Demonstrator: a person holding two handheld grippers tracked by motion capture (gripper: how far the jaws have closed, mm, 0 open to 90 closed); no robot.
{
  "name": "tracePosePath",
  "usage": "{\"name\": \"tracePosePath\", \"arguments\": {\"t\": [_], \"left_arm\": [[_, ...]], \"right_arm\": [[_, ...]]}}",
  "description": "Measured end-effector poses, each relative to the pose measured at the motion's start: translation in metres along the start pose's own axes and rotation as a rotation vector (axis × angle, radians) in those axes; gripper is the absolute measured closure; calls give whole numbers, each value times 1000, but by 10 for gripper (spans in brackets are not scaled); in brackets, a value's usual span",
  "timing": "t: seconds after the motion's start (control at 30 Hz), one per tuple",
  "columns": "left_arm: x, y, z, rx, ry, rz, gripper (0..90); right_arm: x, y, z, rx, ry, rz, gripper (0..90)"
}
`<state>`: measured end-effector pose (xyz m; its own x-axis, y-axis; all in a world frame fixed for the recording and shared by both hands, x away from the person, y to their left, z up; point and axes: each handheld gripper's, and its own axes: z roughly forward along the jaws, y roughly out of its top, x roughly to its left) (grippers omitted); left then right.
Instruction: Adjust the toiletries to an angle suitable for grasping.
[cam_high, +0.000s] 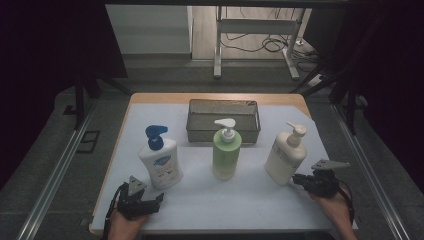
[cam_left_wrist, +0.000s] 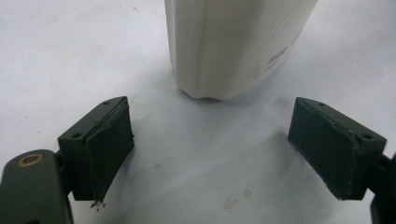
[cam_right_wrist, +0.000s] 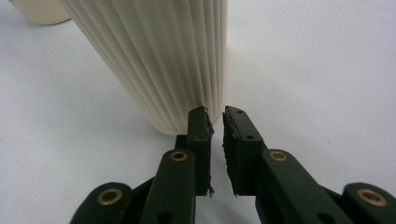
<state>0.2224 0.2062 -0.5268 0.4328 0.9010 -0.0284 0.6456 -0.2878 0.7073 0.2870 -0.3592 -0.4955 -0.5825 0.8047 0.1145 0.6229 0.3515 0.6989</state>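
Cream ribbed bottle (cam_right_wrist: 163, 60) stood just ahead of the right gripper (cam_right_wrist: 217, 119), held low and level, jaws nearly together, empty; left gripper (cam_left_wrist: 210, 140) jaws gaped wide.

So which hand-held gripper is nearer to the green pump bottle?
Left. The left hand-held gripper sits below-left of the green pump bottle; the right hand-held gripper is farther right, by the cream ribbed bottle.

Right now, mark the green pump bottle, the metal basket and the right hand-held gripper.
green pump bottle (cam_high: 226, 155), high view, middle of its body
metal basket (cam_high: 223, 134), high view, front wall
right hand-held gripper (cam_right_wrist: 217, 119), right gripper view, between its fingertips
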Motion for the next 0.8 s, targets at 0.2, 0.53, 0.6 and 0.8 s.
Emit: {"name": "tracePosePath", "arguments": {"t": [0.2, 0.53, 0.6, 0.8], "left_arm": [[0, 0, 0, 0, 0, 0, 135], [0, 0, 0, 0, 1, 0, 135], [0, 0, 0, 0, 1, 0, 135], [0, 0, 0, 0, 1, 0, 135]], "right_arm": [[0, -2, -5, -7, -15, 7, 758], [3, -10, -17, -21, -30, 26, 579], [5, -11, -21, -31, -27, 30, 491], [13, -9, -30, -51, -28, 14, 380]]}}
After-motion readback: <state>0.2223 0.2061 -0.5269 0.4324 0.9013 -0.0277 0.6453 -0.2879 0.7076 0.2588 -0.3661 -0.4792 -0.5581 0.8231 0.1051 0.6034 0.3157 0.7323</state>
